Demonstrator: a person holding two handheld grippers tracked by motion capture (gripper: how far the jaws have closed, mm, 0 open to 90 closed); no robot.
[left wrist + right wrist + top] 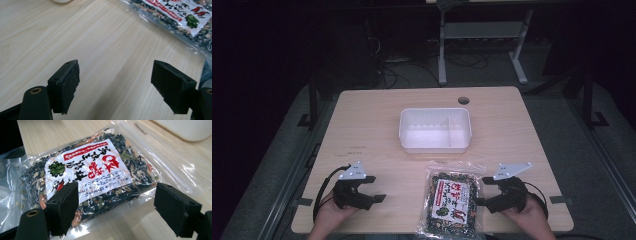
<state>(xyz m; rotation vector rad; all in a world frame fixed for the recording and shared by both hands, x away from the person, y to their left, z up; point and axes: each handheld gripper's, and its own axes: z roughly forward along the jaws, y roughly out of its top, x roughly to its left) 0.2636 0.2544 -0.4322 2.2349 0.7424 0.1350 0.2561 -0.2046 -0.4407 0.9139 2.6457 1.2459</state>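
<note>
Light wooden rectangular desk with a round cable hole near its far edge.

White rectangular plastic bin with an inner divider: set at the desk's middle, open side up.

Clear plastic packet of dark dried mixed vegetables with a white-and-red printed label: laid flat on the desk, just in front of the bin, nearer the right side, its near end reaching past the desk's front edge. Seen again in the right gripper view, label face up.

Left gripper: held in the left hand at the front left of the desk, well apart from the packet. Fingers spread wide, bare desk between them, nothing pinched. Packet corner visible at upper right of the left gripper view, beyond the fingertips and off to one side, not between them.

Right gripper: held in the right hand at the front right of the desk, just beside the packet's right edge. Fingers spread wide, nothing pinched. In the right gripper view, one finger overlaps the packet's near edge; the other finger stands over bare desk past the packet's clear margin. Contact between finger and packet: cannot tell.

Dark floor, cables and a second desk frame beyond the far edge.
</note>
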